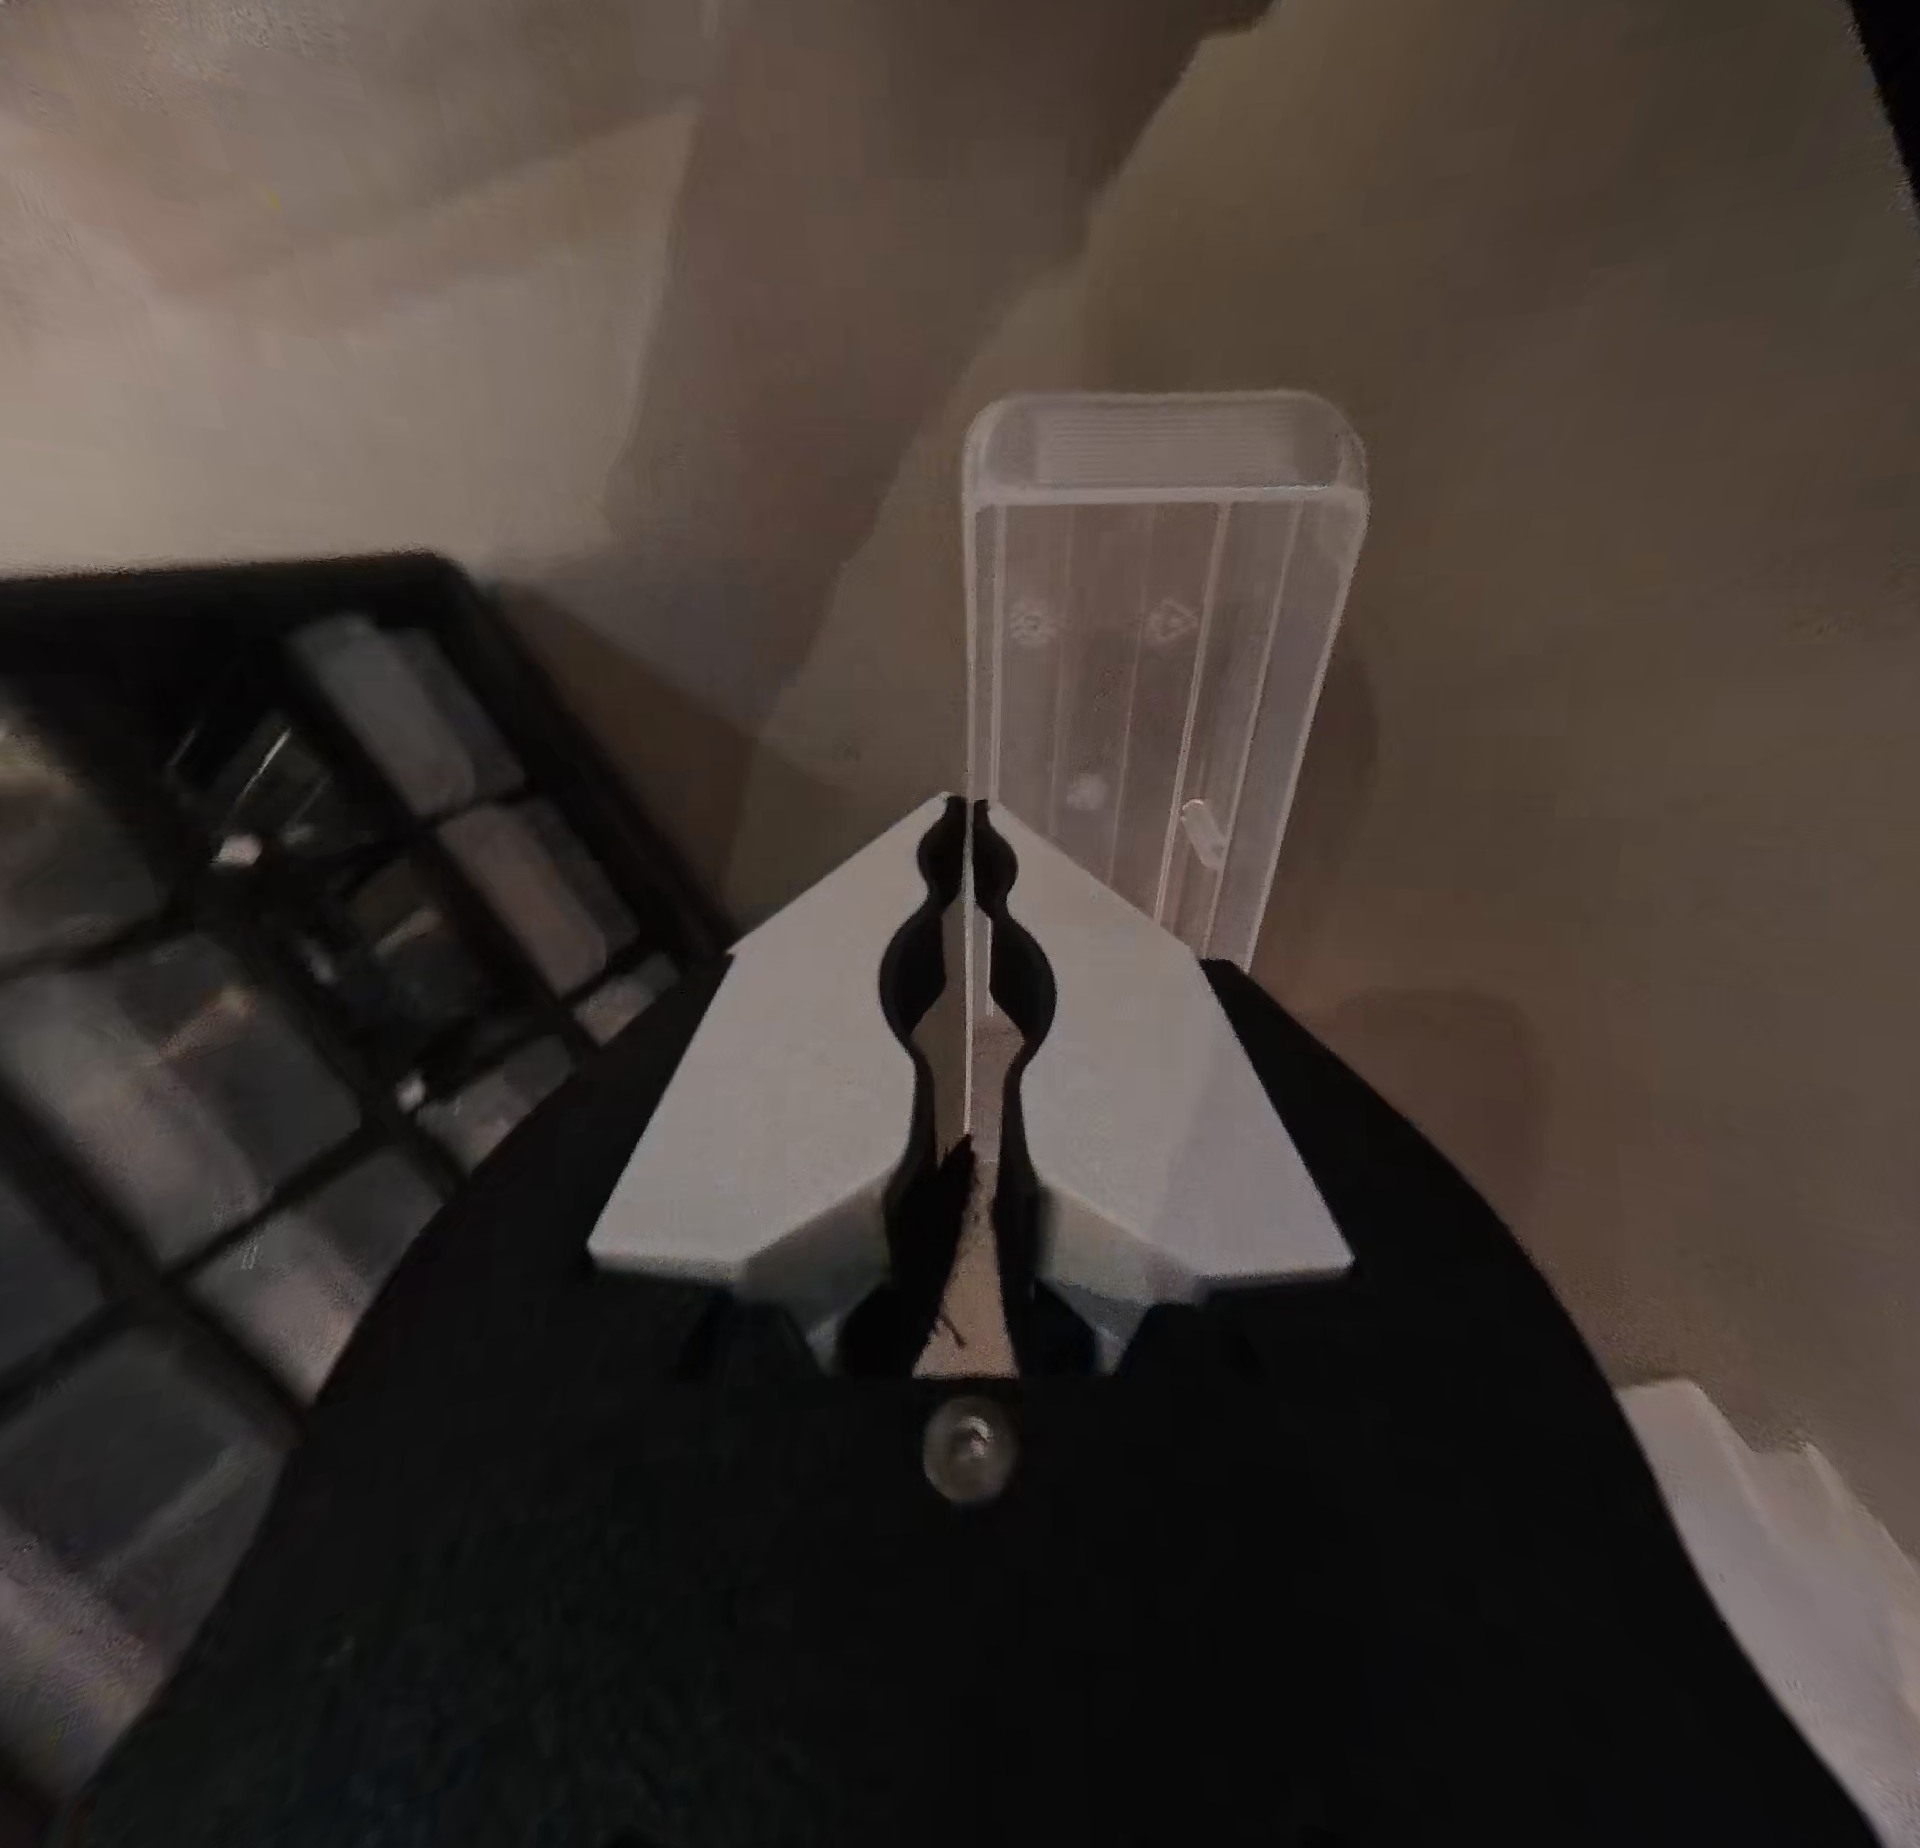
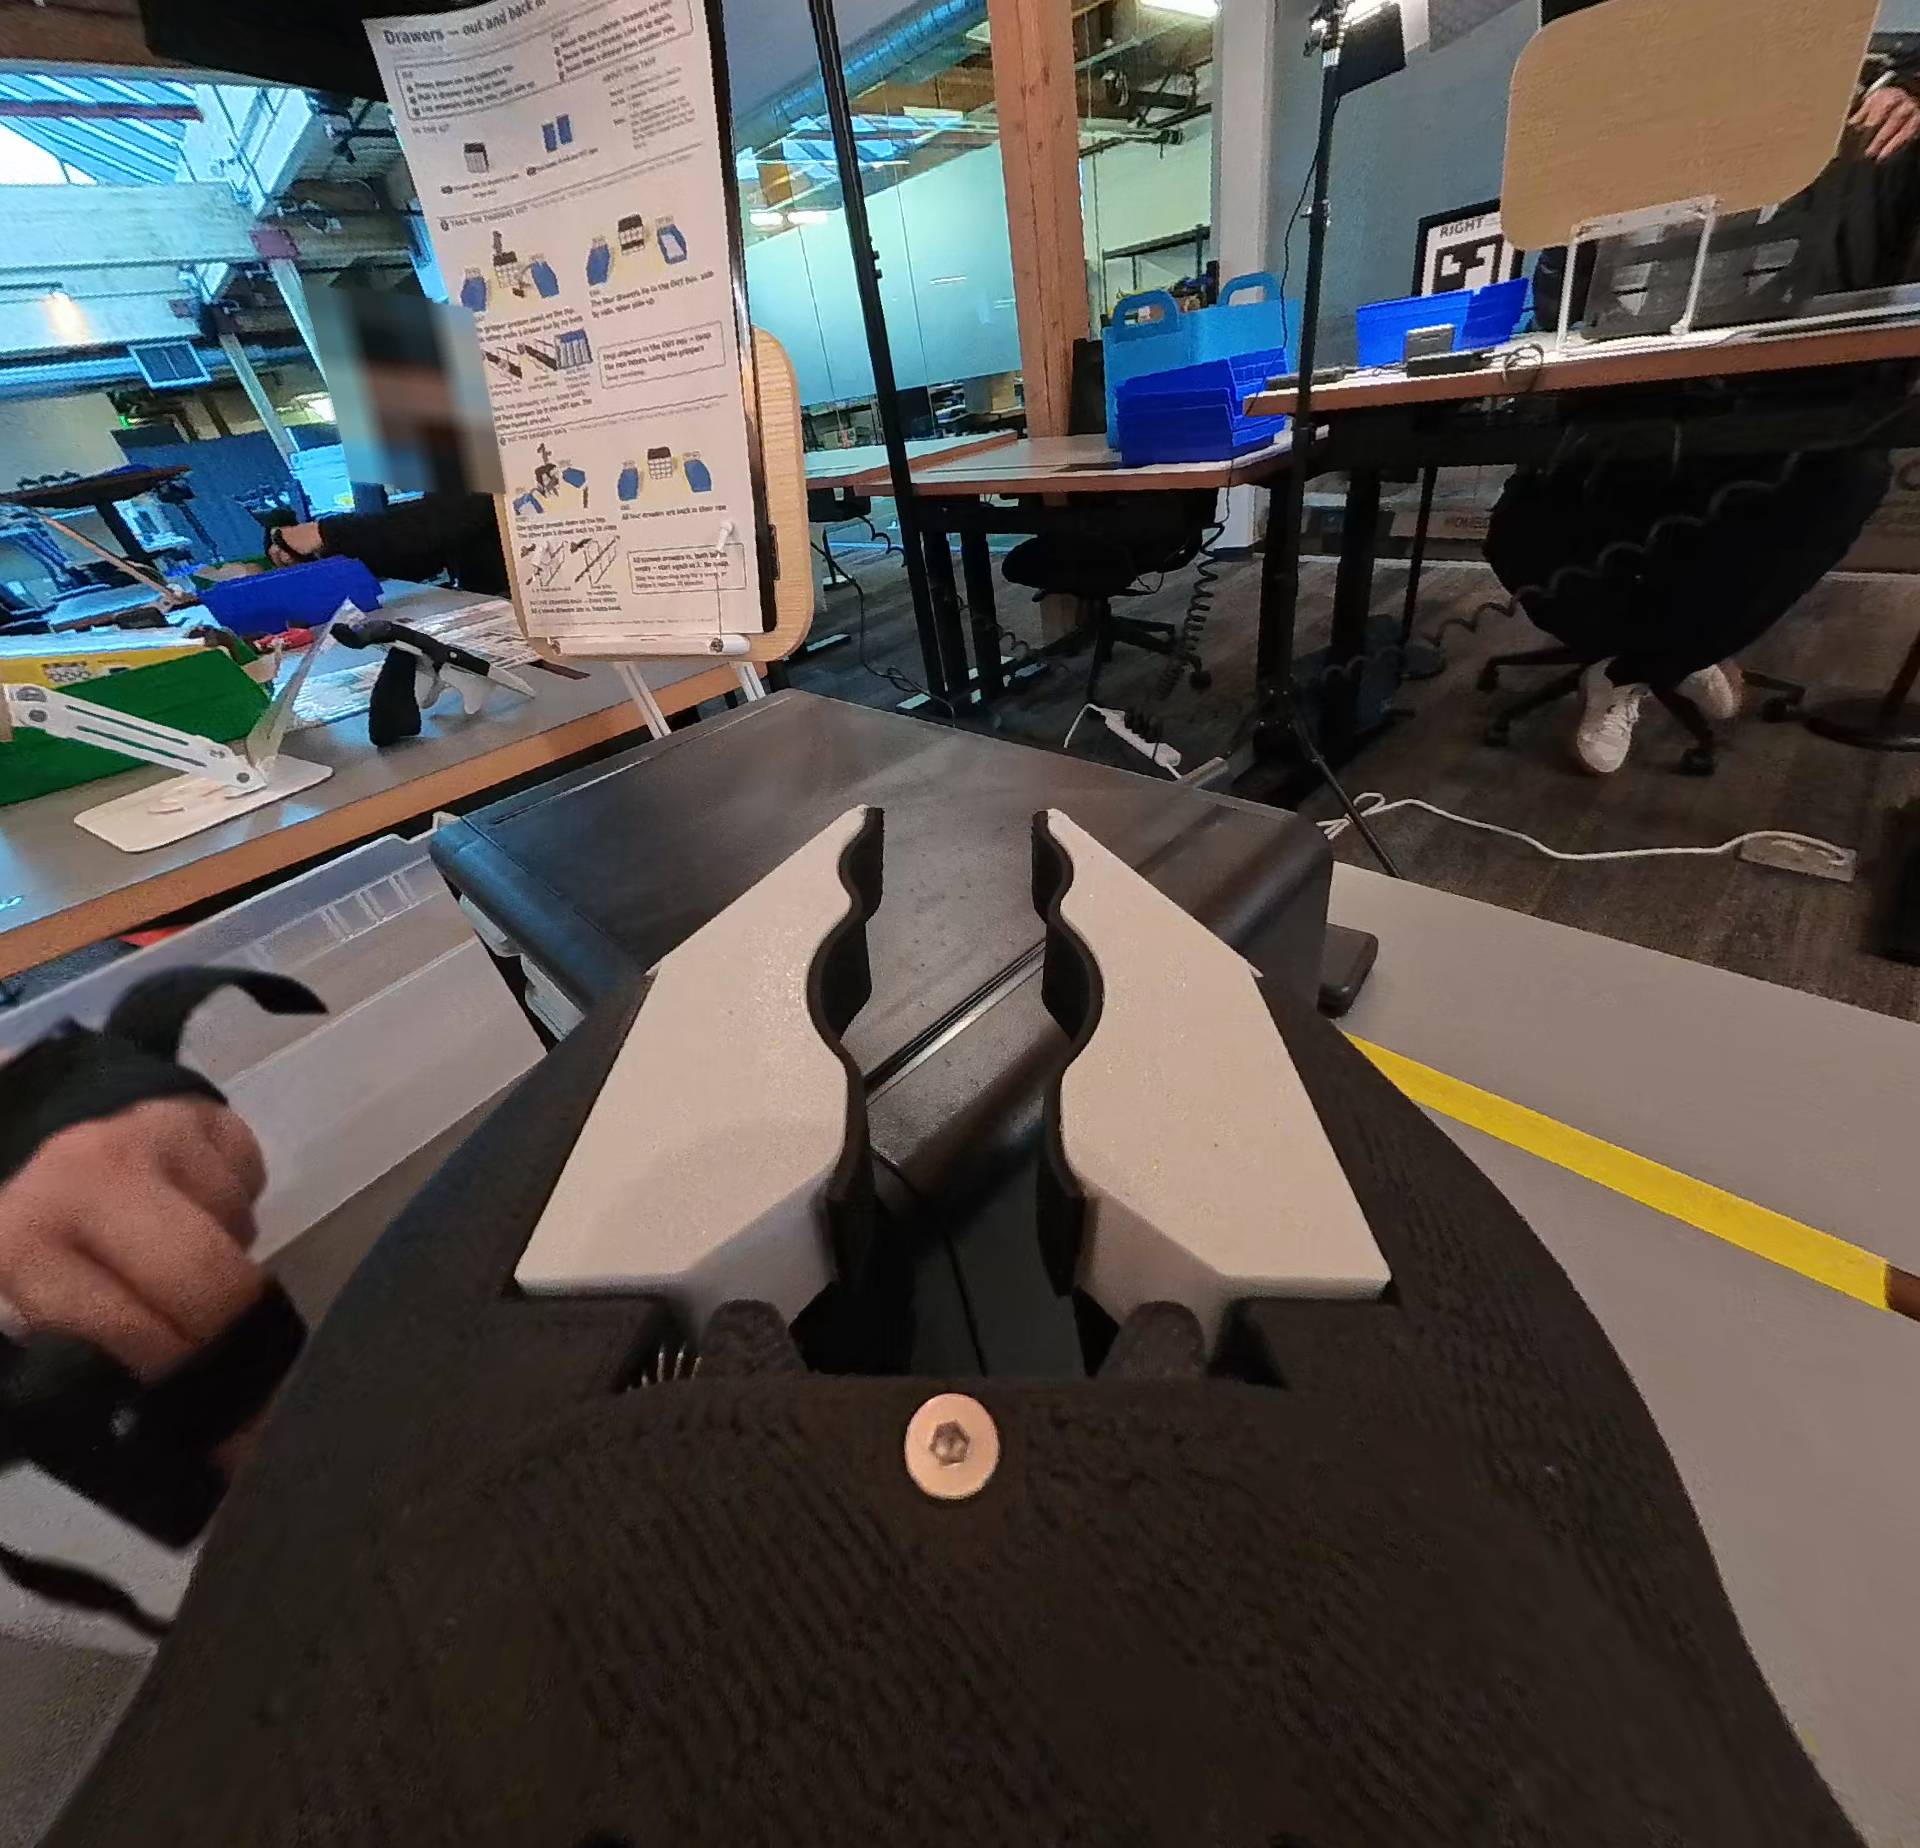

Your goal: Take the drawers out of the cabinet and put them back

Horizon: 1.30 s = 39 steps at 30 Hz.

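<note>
In the left wrist view my left gripper (image 1: 964, 811) is shut on the thin wall of a clear plastic drawer (image 1: 1153, 655). The drawer sticks out ahead of the fingertips over a pale surface. The black cabinet (image 1: 312, 863), with several clear drawers in its grid, lies to the left, blurred. In the right wrist view my right gripper (image 2: 956, 832) is open and empty. Its fingers are over the flat top of the black cabinet (image 2: 727, 832); whether they touch it I cannot tell.
A clear plastic bin (image 2: 343, 967) stands left of the cabinet. A person's hand (image 2: 114, 1237) holds the other gripper at the far left. A yellow tape line (image 2: 1621, 1175) crosses the grey table on the right. An instruction sheet (image 2: 592, 323) stands behind the cabinet.
</note>
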Each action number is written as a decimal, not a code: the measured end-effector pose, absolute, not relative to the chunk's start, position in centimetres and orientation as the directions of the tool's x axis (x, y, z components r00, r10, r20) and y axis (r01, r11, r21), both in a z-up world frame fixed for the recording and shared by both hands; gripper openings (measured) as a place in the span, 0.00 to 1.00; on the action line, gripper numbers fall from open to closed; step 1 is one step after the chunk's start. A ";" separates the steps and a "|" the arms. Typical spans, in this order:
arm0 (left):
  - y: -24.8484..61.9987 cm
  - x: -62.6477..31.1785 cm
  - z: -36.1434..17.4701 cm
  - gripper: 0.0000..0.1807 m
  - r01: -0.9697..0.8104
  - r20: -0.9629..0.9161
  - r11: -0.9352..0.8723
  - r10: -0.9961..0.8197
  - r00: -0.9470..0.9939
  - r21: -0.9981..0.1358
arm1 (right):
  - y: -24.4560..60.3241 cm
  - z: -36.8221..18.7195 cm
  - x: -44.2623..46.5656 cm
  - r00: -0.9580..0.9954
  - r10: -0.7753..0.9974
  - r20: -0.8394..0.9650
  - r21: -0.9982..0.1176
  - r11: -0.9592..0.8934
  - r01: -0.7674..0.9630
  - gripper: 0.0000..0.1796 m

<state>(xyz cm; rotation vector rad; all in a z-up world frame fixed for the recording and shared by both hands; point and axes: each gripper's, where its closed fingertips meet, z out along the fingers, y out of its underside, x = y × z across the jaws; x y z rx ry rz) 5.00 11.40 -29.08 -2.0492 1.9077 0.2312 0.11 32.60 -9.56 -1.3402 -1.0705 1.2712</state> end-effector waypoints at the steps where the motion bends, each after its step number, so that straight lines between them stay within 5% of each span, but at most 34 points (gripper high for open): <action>1: 11.7 5.6 -29.9 0.00 -0.992 -0.327 -0.030 -0.943 0.070 -0.124 | 32.6 -9.6 0.1 0.070 0.986 -0.150 -0.989 -0.149 -0.020 0.15; 10: 13.1 6.8 -32.8 0.00 -0.995 -0.288 0.003 -0.957 0.027 -0.103 | 32.6 -9.6 0.1 0.063 0.985 -0.160 -0.987 -0.159 -0.021 0.15; 13: 15.0 6.8 -32.8 0.02 -0.989 -0.408 -0.030 -0.909 0.086 -0.142 | 32.6 -9.6 0.1 0.063 0.985 -0.161 -0.987 -0.160 -0.022 0.15; 17: 15.9 4.8 -31.6 0.22 -0.978 -0.535 -0.127 -0.821 0.198 -0.167 | 32.6 -9.6 0.1 0.063 0.985 -0.161 -0.987 -0.160 -0.022 0.15; 21: 13.7 3.4 -28.5 0.36 -0.844 -0.471 -0.319 -0.718 0.512 -0.432 | 32.6 -9.6 0.2 0.057 0.985 -0.161 -0.987 -0.160 -0.020 0.15; 24: 10.9 3.5 -27.8 0.34 -0.750 -0.391 -0.361 -0.683 0.617 -0.554 | 32.5 -9.6 0.2 0.047 0.987 -0.157 -0.988 -0.156 -0.015 0.16; 28: 9.7 3.3 -30.2 0.30 -0.775 -0.460 -0.354 -0.649 0.607 -0.524 | 32.1 -10.1 0.3 0.040 0.994 -0.098 -0.995 -0.099 0.031 0.17; 34: 10.8 1.0 -32.8 0.09 -0.830 -0.562 -0.363 -0.614 0.554 -0.422 | 30.0 -11.3 0.1 -0.048 0.999 0.003 -0.990 0.010 0.139 0.20; 39: 11.7 -0.7 -32.7 0.09 -0.851 -0.575 -0.361 -0.628 0.525 -0.382 | 28.9 -12.9 -0.4 -0.059 0.986 0.158 -0.949 0.168 0.268 0.24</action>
